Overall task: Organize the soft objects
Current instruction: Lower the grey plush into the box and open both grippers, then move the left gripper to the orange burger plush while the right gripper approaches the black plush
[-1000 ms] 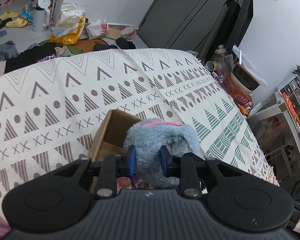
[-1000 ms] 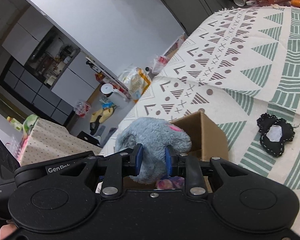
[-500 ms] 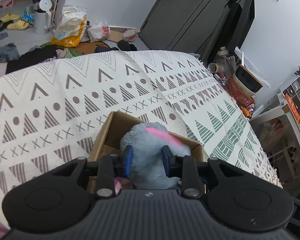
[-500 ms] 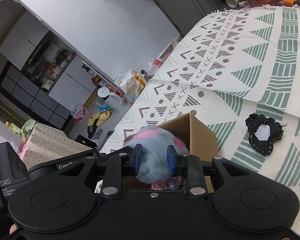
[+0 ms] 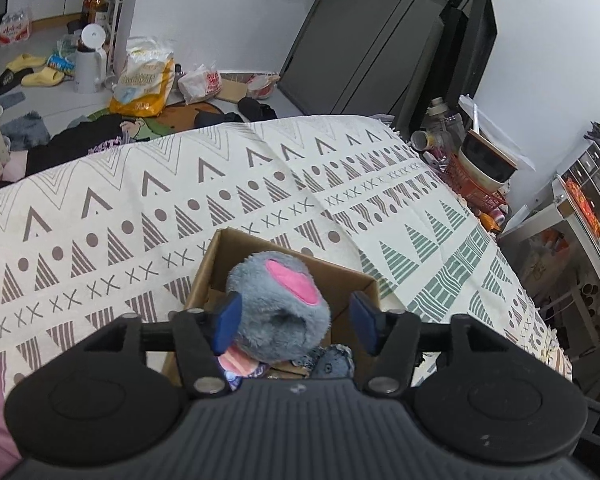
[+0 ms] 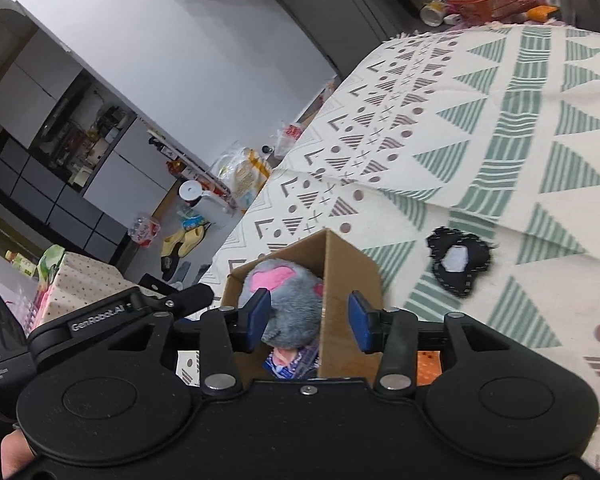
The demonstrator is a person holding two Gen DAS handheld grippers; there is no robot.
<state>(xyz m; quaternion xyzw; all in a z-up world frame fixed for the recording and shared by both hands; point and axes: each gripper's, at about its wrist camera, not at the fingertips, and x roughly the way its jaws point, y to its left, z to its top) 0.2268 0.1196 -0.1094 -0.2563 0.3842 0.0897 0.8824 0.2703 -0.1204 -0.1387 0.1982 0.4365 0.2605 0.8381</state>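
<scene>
Patterned cloth (image 5: 260, 184) with brown and green triangles covers the broad soft surface, and beyond its far edge the floor is strewn with bags, slippers and a white jug. On the near part of the cloth stands an open cardboard box (image 5: 216, 268), and the grey plush toy (image 5: 278, 304) with its pink ear patch sits inside, resting on other soft things whose colours show beneath it. Both tools hang just above the box opening: the left gripper (image 5: 296, 326) has its blue pads spread wide on either side of the plush without pressing it, and the right gripper (image 6: 310, 320) is likewise spread apart, one pad over the toy and the other outside the box's near wall. That spacing suggests the toy is let go and left to settle among the rest. Well to the right on the cloth lies a small black fabric piece (image 6: 458, 262) with a white centre, probably the next thing to collect.
</scene>
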